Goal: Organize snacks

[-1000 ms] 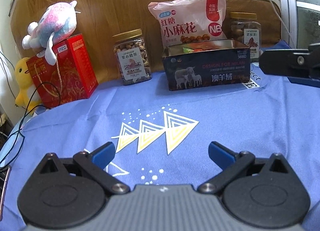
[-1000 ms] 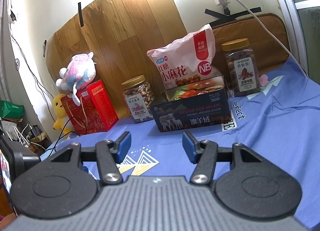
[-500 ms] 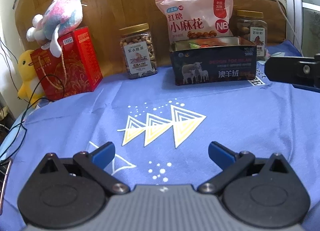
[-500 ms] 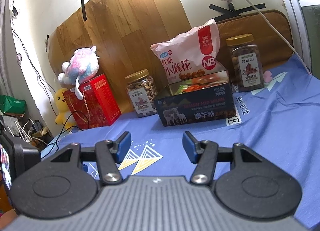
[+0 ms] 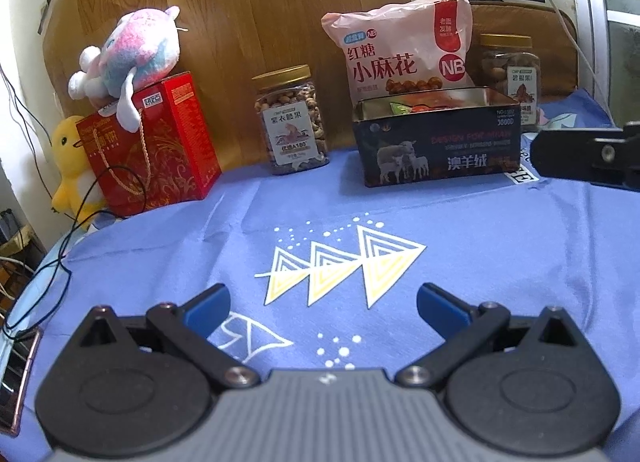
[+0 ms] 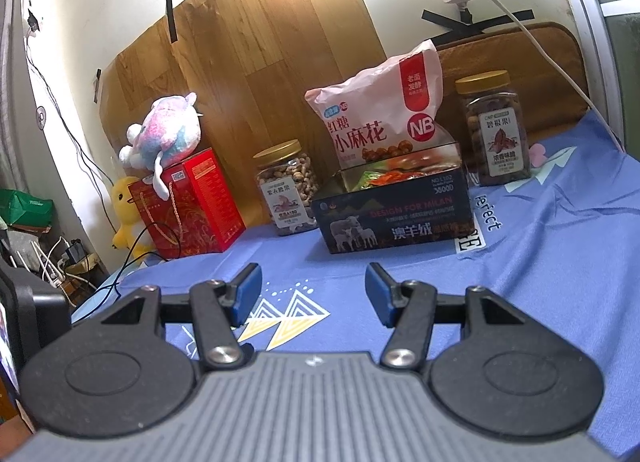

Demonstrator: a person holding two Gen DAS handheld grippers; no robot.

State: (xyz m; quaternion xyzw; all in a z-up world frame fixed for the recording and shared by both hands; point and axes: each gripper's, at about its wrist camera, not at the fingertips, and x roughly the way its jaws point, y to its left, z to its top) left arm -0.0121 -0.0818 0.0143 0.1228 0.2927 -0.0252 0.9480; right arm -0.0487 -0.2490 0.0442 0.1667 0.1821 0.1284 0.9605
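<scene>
A dark open tin box with a sheep picture stands at the back of the blue cloth, small snack packets inside. A pink snack bag leans behind it. A nut jar stands left of the tin, a second jar right of it. My left gripper is open and empty, low over the cloth's triangle print. My right gripper is open and empty too, well short of the tin. Part of the right gripper's body shows at the left wrist view's right edge.
A red gift box with a plush toy on top stands at the back left, a yellow duck toy beside it. Black cables hang over the left table edge. A wooden board backs the table.
The left wrist view has tipped up and pulled back a little, so the snacks sit lower and farther in frame. Both grippers stay open and empty.
</scene>
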